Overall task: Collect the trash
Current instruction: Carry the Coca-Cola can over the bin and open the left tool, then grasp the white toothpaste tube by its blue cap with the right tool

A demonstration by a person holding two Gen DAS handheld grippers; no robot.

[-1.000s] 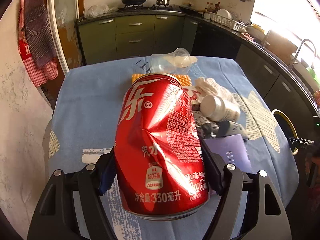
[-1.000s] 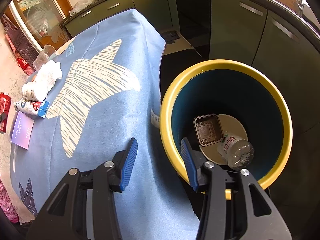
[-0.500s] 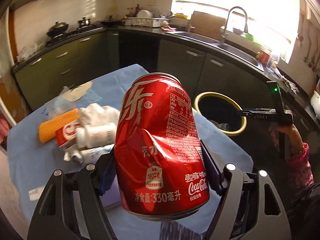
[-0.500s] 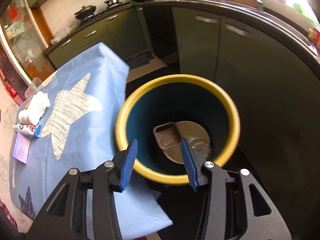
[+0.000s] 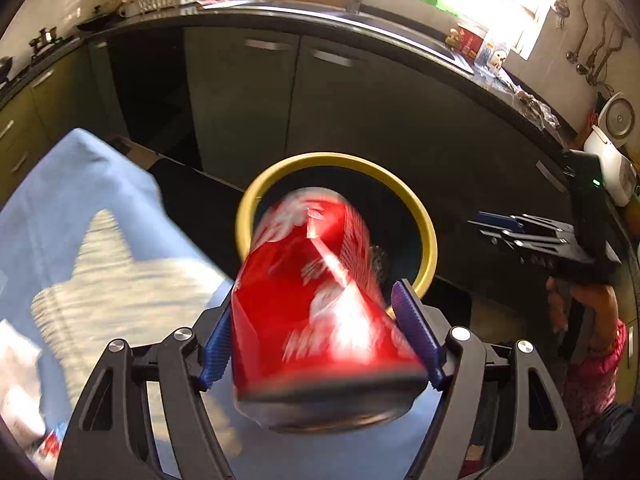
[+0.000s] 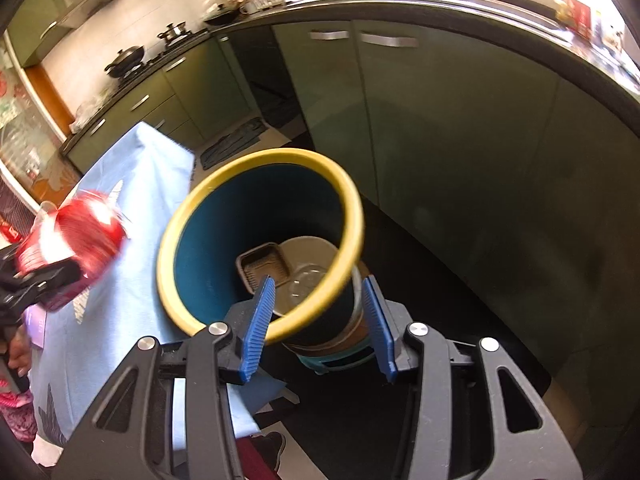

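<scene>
A dented red cola can [image 5: 320,300] sits blurred between the blue pads of my left gripper [image 5: 320,336], tilted toward the yellow-rimmed bin [image 5: 424,216]; the jaws look slightly apart from the can. The can also shows at the left of the right wrist view [image 6: 68,240]. My right gripper [image 6: 316,320] is open and empty, its fingers either side of the near rim of the bin [image 6: 180,216]. Inside the bin lie a brown tray [image 6: 264,268] and a clear bottle [image 6: 308,280].
The table with a blue cloth [image 5: 80,216] is at the left, with more trash at its lower left edge. Green kitchen cabinets [image 6: 440,128] stand close behind the bin. The right gripper appears in the left wrist view [image 5: 536,240].
The left gripper swung the can from over the table to the bin, and the can is now blurred and tilting forward. The right gripper drew back and lifted, bin nearer the middle.
</scene>
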